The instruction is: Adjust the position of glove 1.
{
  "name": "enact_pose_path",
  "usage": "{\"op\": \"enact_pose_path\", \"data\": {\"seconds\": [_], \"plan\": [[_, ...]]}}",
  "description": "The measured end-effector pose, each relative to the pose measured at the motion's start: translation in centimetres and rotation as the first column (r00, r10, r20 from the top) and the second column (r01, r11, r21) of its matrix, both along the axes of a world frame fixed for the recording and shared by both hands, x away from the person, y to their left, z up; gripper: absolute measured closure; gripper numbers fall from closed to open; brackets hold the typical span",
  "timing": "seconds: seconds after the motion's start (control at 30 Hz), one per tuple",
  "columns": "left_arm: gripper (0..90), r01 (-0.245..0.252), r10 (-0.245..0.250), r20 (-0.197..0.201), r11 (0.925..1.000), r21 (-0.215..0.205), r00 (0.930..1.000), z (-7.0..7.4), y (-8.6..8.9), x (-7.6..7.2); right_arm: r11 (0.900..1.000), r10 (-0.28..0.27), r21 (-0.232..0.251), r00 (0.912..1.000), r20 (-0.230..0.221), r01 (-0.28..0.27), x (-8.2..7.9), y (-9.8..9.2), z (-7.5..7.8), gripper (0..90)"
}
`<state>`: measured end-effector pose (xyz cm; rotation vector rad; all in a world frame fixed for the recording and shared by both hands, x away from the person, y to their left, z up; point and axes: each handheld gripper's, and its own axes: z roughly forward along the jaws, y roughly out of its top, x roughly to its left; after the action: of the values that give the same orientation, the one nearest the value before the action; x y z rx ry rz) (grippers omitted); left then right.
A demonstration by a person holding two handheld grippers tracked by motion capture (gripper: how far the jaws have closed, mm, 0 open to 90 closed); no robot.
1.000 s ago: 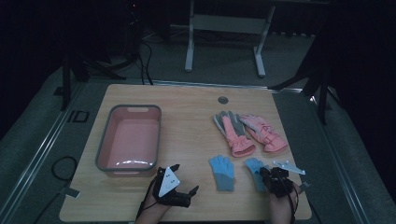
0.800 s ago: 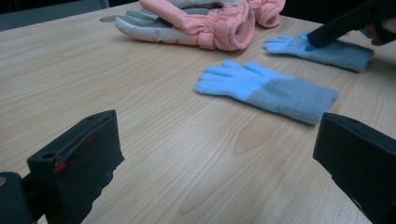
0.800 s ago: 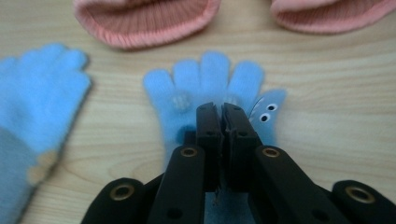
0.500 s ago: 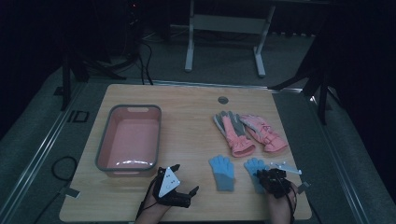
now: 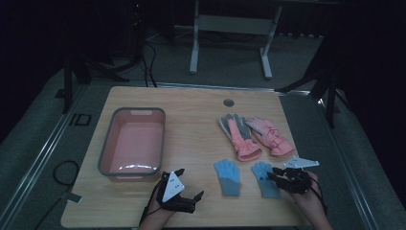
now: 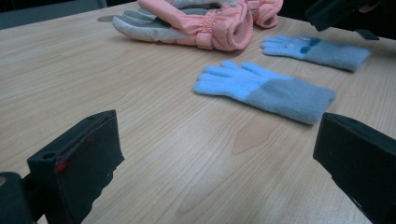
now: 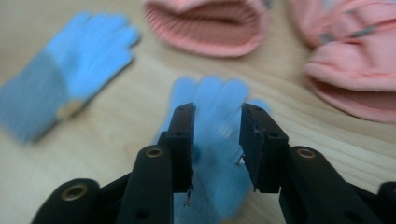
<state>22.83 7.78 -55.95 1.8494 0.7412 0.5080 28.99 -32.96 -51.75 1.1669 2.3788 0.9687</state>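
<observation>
I am watching the right gripper [image 5: 274, 175] hanging over the right blue knit glove [image 5: 265, 178], its jaws just having been opening; they are standing partly apart with nothing pinched, the glove's fingers lying flat on the table [image 5: 191, 120] beneath the gap. My worry: if I am closing from this height, the pads may be catching only a thin fold of knit, and the glove could be slipping free or dragging into the pink ski gloves [image 5: 253, 136] just beyond. The left blue glove [image 5: 228, 176] is lying apart to its left. The left gripper [image 5: 187, 183] is resting wide open near the pink basin [image 5: 106, 158].
</observation>
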Motion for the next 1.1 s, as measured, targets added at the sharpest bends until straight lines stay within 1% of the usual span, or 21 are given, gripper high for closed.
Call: {"op": "enact_pose_path", "data": {"seconds": [0.07, 0.13, 0.17, 0.2, 0.23, 0.27, 0.3, 0.33, 0.37, 0.4, 0.43, 0.47, 0.5, 0.53, 0.6, 0.67, 0.7, 0.8, 0.93, 1.0, 1.1], "plan": [[1.2, -0.001, 0.001, -0.001, 1.0000, -0.001, 1.0000, 0.0, 0.0, 0.0, 0.999, 0.053, 0.010, 0.9984, -0.017, -0.053, 0.2, -0.2, -0.2, 64.4], [1.2, -0.001, 0.001, 0.000, 1.0000, 0.001, 1.0000, 0.0, 0.0, 0.0, 0.997, 0.076, 0.011, 0.9966, -0.032, -0.076, 0.3, -0.2, -0.5, 64.4], [1.2, -0.002, 0.002, 0.000, 1.0000, 0.002, 1.0000, 0.0, 0.0, 0.0, 0.996, 0.092, 0.005, 0.9952, -0.034, -0.092, 0.3, -0.2, -0.8, 64.4], [1.2, -0.004, 0.004, -0.001, 1.0000, 0.001, 1.0000, 0.0, 0.0, 0.0, 0.995, 0.101, -0.009, 0.9943, -0.034, -0.101, 0.3, -0.2, -1.0, 64.4], [1.2, -0.004, 0.004, -0.001, 1.0000, 0.001, 1.0000, 0.0, 0.0, 0.0, 0.995, 0.101, -0.009, 0.9943, -0.034, -0.101, 0.3, -0.2, -1.0, 64.4], [1.2, -0.003, 0.003, -0.003, 1.0000, 0.001, 1.0000, 0.0, 0.0, 0.0, 0.994, 0.110, -0.013, 0.9931, -0.039, -0.111, 0.4, -0.2, -1.3, 64.4], [1.1, -0.004, 0.004, -0.003, 1.0000, 0.000, 1.0000, 0.0, 0.0, 0.0, 0.993, 0.109, -0.050, 0.9934, -0.035, -0.111, 0.4, -0.2, -1.9, 64.1], [1.2, -0.005, 0.005, -0.002, 1.0000, 0.000, 1.0000, 0.0, 0.0, 0.0, 0.992, 0.114, -0.049, 0.9927, -0.041, -0.116, 0.3, -0.2, -2.1, 64.1], [1.1, -0.004, 0.004, -0.001, 1.0000, 0.000, 1.0000, 0.0, 0.0, 0.0, 0.993, 0.111, -0.031, 0.9930, -0.041, -0.112, 0.3, -0.3, -2.4, 64.2], [1.1, -0.004, 0.004, -0.002, 1.0000, -0.001, 1.0000, 0.0, 0.0, 0.0, 0.995, 0.101, -0.014, 0.9941, -0.038, -0.102, 0.2, -0.4, -2.6, 65.5], [1.2, -0.004, 0.004, -0.002, 1.0000, -0.002, 1.0000, 0.0, 0.0, 0.0, 0.996, 0.090, -0.005, 0.9954, -0.033, -0.090, 0.2, -0.5, -2.7, 67.2], [1.2, -0.004, 0.004, -0.002, 1.0000, -0.002, 1.0000, 0.0, 0.0, 0.0, 0.996, 0.090, -0.005, 0.9954, -0.033, -0.090, 0.2, -0.5, -2.7, 67.2], [1.2, -0.004, 0.004, -0.003, 1.0000, -0.002, 1.0000, 0.0, 0.0, 0.0, 0.996, 0.087, -0.017, 0.9962, -0.006, -0.087, -0.1, -0.4, -2.9, 69.7], [1.1, -0.006, 0.006, -0.006, 1.0000, -0.003, 1.0000, 0.0, 0.0, 0.0, 0.997, 0.076, -0.024, 0.9971, 0.000, -0.076, -0.2, -0.2, -2.9, 71.6], [1.2, -0.008, 0.008, -0.009, 1.0000, -0.003, 0.9999, 0.0, 0.0, 0.0, 0.997, 0.065, -0.042, 0.9977, 0.021, -0.064, -0.5, 0.0, -3.0, 78.7], [1.1, -0.008, 0.008, -0.009, 1.0000, -0.003, 0.9999, 0.0, 0.0, 0.0, 0.997, 0.057, -0.048, 0.9980, 0.028, -0.056, -0.6, 0.2, -3.0, 78.7], [1.1, -0.009, 0.009, -0.008, 1.0000, -0.002, 0.9999, 0.0, 0.0, 0.0, 0.998, 0.033, -0.058, 0.9984, 0.046, -0.030, -0.8, 0.5, -3.1, 83.6], [1.2, -0.009, 0.009, -0.007, 1.0000, 0.001, 0.9999, 0.0, 0.0, 0.0, 0.998, -0.027, -0.047, 0.9986, 0.045, 0.029, -1.1, 0.8, -3.1, 85.1], [1.1, -0.009, 0.009, -0.006, 1.0000, 0.000, 0.9999, 0.0, 0.0, 0.0, 0.994, -0.086, -0.058, 0.9955, 0.040, 0.088, -1.3, 1.4, -2.9, 85.9], [1.1, -0.008, 0.008, -0.004, 1.0000, 0.000, 1.0000, 0.0, 0.0, 0.0, 0.993, -0.114, -0.038, 0.9933, 0.021, 0.114, -1.5, 1.6, -2.5, 86.0], [1.1, -0.009, 0.009, -0.006, 1.0000, -0.001, 0.9999, 0.0, 0.0, 0.0, 0.989, -0.146, -0.029, 0.9881, 0.049, 0.147, -2.0, 2.1, -1.2, 86.1]]}}
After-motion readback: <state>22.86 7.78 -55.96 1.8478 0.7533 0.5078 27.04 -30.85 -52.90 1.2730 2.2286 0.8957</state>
